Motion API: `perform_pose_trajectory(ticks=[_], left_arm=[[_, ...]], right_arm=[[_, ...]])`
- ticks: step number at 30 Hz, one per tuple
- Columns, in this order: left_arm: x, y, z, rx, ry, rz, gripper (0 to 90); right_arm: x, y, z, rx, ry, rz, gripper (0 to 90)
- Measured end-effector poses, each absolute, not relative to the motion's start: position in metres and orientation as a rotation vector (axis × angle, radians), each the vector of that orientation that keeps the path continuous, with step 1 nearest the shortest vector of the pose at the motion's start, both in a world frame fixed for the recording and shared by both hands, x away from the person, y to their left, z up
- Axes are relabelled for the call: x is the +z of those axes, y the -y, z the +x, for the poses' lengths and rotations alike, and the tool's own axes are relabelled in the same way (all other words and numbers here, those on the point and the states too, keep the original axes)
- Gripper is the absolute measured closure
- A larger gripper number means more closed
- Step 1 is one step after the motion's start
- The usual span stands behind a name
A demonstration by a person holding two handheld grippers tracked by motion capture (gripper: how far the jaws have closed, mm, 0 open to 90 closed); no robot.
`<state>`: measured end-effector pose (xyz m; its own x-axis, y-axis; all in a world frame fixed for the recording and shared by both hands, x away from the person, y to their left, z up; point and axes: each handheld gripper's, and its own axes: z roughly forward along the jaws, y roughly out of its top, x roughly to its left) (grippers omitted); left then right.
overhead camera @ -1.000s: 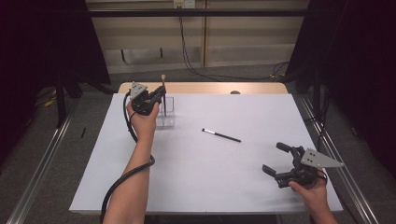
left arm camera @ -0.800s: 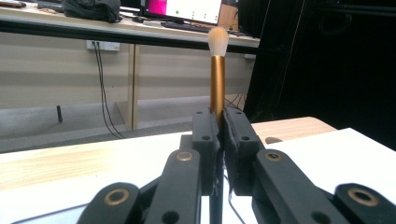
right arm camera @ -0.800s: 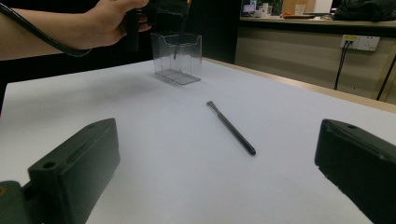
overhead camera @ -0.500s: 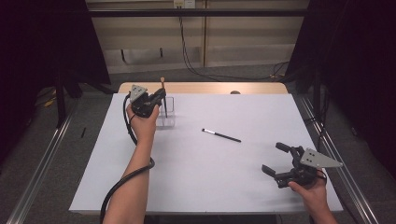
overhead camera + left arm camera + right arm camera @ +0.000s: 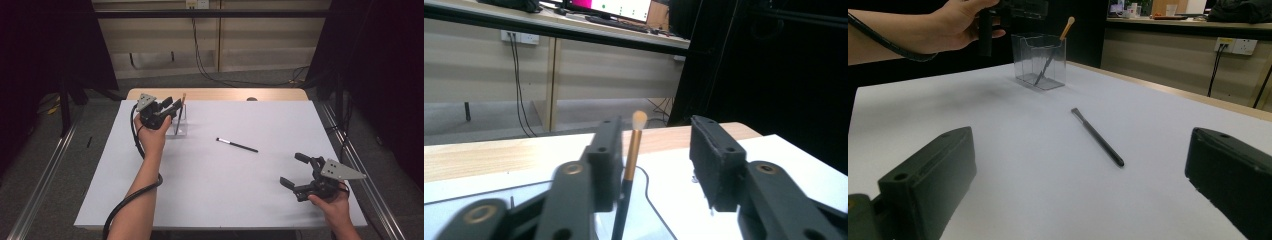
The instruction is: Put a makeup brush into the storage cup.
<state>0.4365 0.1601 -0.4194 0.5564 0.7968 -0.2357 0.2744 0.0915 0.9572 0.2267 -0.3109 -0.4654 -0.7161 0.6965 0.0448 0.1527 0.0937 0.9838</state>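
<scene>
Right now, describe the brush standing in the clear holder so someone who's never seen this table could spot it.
On the white table, look to the far left corner, where a clear holder stands by the left gripper. The brush leans inside it, gold-handled with a pale tip up, unlike the black brush lying flat mid-table.

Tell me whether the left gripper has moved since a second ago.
Barely: the left gripper stays by the clear plastic holder, jaws now open beside the gold-handled brush.

A gold-handled makeup brush [image 5: 1054,51] leans, bristles up, inside the clear holder [image 5: 1040,61].
</scene>
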Motion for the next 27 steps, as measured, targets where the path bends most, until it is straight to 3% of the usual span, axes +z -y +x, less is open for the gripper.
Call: perform_pose_trajectory(ticks=[27], left_arm=[[-0.423, -0.162, 0.413, 0.431, -0.827, 1.494, 17.0]], right_arm=[[-0.465, 0.31, 0.225, 1.648, -1.948, 0.828, 0.0]])
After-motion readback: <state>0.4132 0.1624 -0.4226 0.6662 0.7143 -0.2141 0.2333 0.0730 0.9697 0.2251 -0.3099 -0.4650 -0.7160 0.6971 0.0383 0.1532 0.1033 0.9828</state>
